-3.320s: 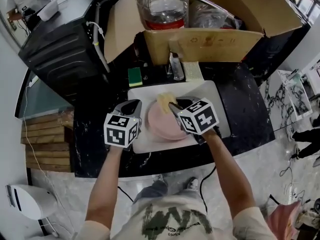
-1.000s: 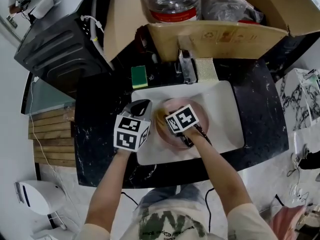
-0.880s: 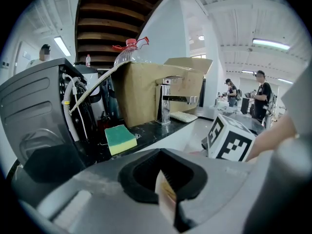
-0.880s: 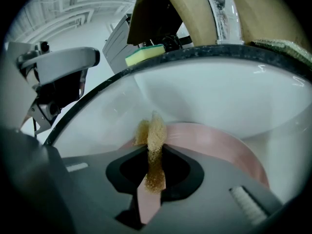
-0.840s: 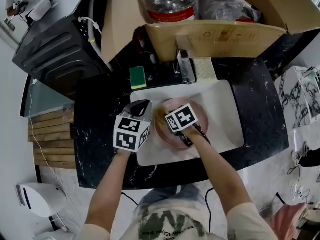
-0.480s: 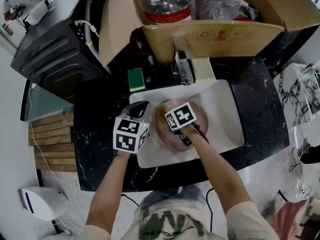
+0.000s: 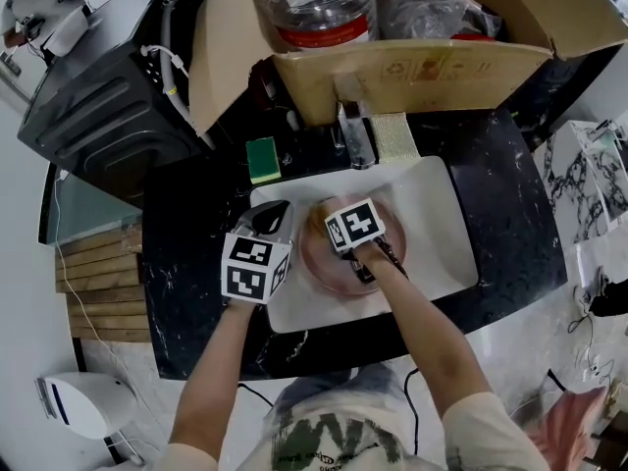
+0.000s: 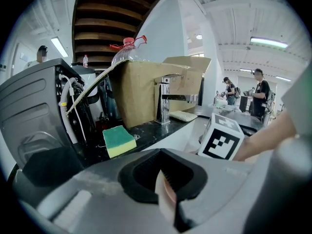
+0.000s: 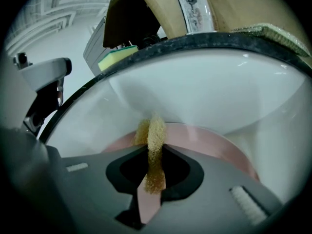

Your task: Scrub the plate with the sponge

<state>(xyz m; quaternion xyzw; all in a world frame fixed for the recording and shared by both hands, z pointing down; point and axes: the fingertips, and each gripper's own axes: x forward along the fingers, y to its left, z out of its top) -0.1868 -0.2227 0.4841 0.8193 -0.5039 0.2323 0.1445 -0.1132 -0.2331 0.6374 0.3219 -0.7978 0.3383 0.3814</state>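
Note:
A pink plate (image 7: 345, 263) lies in the white sink basin (image 7: 432, 224). My right gripper (image 7: 329, 226) hovers low over the plate's left half, shut on a yellow mesh sponge (image 9: 153, 147) that presses on the pink plate (image 9: 214, 141). My left gripper (image 7: 273, 222) is at the plate's left edge. In the left gripper view its jaws (image 8: 168, 191) are shut on a thin pink-white rim, seemingly the plate's. The right gripper's marker cube (image 8: 222, 138) shows just beyond.
A green-and-yellow sponge (image 7: 263, 159) lies on the black counter behind the basin. A chrome faucet (image 7: 353, 137) and a pale cloth (image 7: 392, 135) stand beside it. A cardboard box (image 7: 412, 67) with a big water bottle (image 7: 312, 8) overhangs the back. A black appliance (image 7: 108, 116) fills the left.
Since 3.3 s ago the right gripper brought the sponge from the plate's far rim onto its left half. Over the last second it shifted only slightly; the left gripper held still.

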